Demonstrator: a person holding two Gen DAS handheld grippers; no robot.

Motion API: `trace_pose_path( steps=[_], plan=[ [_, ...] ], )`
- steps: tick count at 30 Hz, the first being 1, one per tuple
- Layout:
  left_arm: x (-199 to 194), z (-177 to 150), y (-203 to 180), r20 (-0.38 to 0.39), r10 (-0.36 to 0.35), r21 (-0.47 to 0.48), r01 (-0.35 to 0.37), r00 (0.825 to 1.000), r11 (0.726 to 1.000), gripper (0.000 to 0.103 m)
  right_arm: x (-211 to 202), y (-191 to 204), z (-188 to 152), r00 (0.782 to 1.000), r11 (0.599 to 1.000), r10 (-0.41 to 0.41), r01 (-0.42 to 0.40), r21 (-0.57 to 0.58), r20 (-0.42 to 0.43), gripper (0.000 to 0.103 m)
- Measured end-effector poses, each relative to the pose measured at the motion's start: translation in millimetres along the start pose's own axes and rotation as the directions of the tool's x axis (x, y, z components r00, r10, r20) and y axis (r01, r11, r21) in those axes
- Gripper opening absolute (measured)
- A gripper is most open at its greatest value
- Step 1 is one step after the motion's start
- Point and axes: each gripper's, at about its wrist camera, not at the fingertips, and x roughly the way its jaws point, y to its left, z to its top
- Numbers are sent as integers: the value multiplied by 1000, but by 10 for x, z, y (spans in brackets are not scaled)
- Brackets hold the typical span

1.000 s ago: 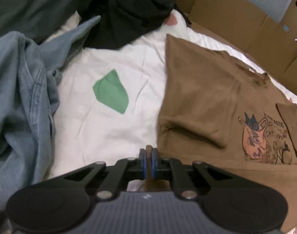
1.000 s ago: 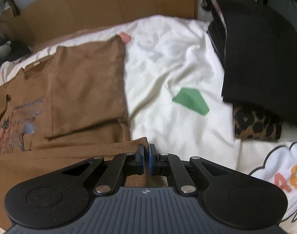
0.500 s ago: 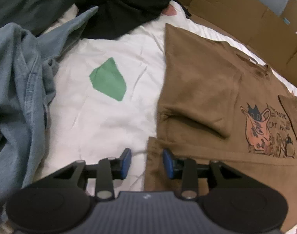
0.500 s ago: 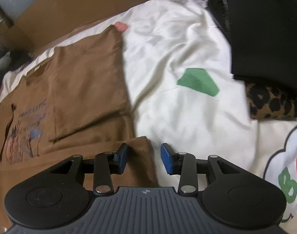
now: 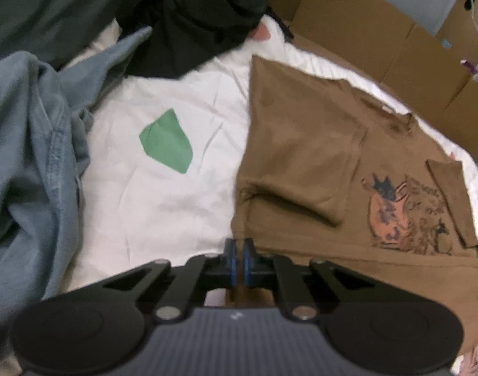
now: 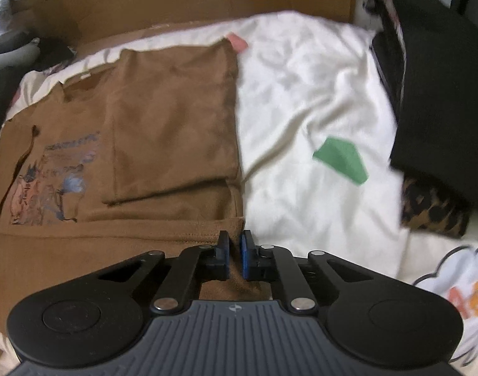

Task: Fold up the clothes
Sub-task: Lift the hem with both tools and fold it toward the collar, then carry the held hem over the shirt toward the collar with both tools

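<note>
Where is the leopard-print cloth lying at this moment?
In the right wrist view, the leopard-print cloth lies at the right edge, under the black folded clothes, beside the white sheet.

The brown T-shirt (image 5: 301, 156) is soft matt cloth with a flat printed picture, lying on a smooth, lightly creased white sheet (image 5: 151, 206). Beside it the blue shirt (image 5: 28, 163) looks like washed denim (seams show), the cardboard (image 6: 191, 0) is dull and papery, and the gripper (image 6: 234, 250) arms are matt black plastic with shiny metal pins.
</note>
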Motion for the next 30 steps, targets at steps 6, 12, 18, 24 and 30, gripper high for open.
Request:
trace_pose_path(
  steps=[6, 12, 18, 24, 30],
  plan=[
    [-232, 64, -29, 33, -16, 0, 16, 999, 1000, 5, -348, 40, 52, 1000, 999, -29, 29, -29, 5, 2],
    [-433, 140, -22, 60, -29, 0, 29, 998, 1000, 5, -652, 223, 139, 996, 993, -85, 86, -78, 20, 2],
    [-608, 230, -35, 68, -49, 15, 48, 996, 999, 5, -1058, 381, 260, 996, 994, -86, 88, -60, 39, 2],
    [-785, 355, -12, 73, -90, 16, 89, 993, 996, 4, -1441, 560, 341, 991, 991, -124, 127, -52, 46, 2],
    [-1140, 463, -134, 105, -131, 83, 122, 986, 989, 4, -1746, 822, 485, 988, 984, -130, 138, -113, 79, 2]
  ],
)
